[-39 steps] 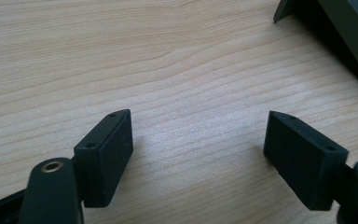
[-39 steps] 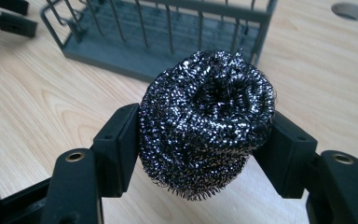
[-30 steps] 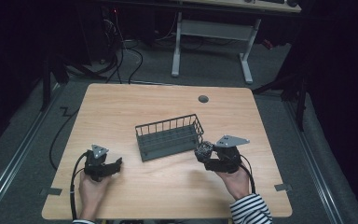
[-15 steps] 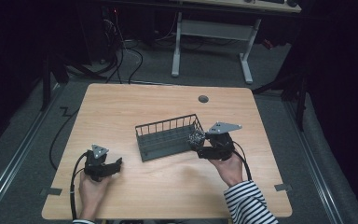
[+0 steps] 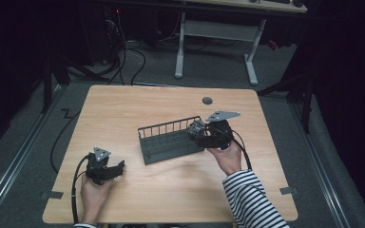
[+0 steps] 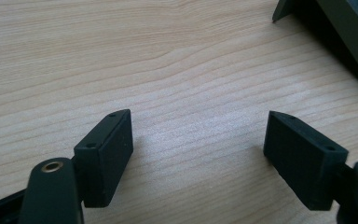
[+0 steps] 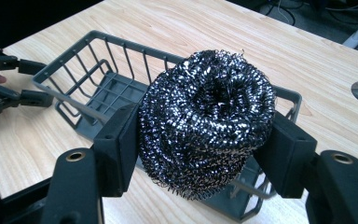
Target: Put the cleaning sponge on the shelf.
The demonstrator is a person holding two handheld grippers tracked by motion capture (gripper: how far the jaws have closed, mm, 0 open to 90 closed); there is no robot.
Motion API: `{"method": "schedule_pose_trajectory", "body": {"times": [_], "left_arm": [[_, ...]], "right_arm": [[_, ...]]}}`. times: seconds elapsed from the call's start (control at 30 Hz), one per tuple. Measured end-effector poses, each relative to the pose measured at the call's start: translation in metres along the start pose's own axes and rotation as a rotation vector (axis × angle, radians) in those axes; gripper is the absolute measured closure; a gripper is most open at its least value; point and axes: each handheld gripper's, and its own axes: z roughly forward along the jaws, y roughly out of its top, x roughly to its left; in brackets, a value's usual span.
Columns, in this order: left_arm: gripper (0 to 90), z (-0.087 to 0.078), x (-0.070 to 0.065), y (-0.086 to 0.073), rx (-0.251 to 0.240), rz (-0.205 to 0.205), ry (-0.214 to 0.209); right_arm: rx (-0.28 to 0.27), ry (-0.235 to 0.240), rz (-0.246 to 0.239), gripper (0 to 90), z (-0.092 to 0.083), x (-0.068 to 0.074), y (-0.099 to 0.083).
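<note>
A steel wool scourer (image 7: 207,121) is pinched between the jaws of my right gripper (image 5: 197,129), which holds it over the right end of a dark grey wire basket (image 5: 171,140). In the right gripper view the scourer hangs above the basket (image 7: 98,88), clear of its floor. My left gripper (image 5: 119,167) rests near the table's front left, open, its fingers (image 6: 105,154) wide apart over bare wood with nothing between them. One corner of the basket (image 6: 345,37) shows at the upper right of the left gripper view.
The wooden table (image 5: 123,109) has a round grey cable cap (image 5: 207,100) near its far edge. A white desk frame (image 5: 214,28) and cables lie on the floor beyond. Bare wood lies left of and in front of the basket.
My right gripper has carried the scourer left and up, from the table right of the basket to over its right end. The left gripper has stayed put.
</note>
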Motion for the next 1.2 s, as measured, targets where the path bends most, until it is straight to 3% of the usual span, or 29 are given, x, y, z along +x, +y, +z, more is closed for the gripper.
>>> {"method": "schedule_pose_trajectory", "body": {"times": [0.3,0.63,1.07,1.2], "left_arm": [[24.4,0.000,0.000,0.000,0.000,0.000,0.000],[24.4,0.000,0.000,0.000,0.000,0.000,-0.001],[24.4,0.000,0.000,0.000,0.000,0.000,-0.001],[24.4,0.000,0.000,0.000,0.000,0.000,0.000]], "right_arm": [[0.026,0.004,0.001,36.1,0.022,0.001,0.010],[0.102,-0.006,0.004,35.5,0.051,-0.001,0.013],[0.152,-0.028,0.019,33.8,0.064,-0.003,0.009],[0.130,-0.022,0.034,31.6,0.063,-0.005,0.007]]}}
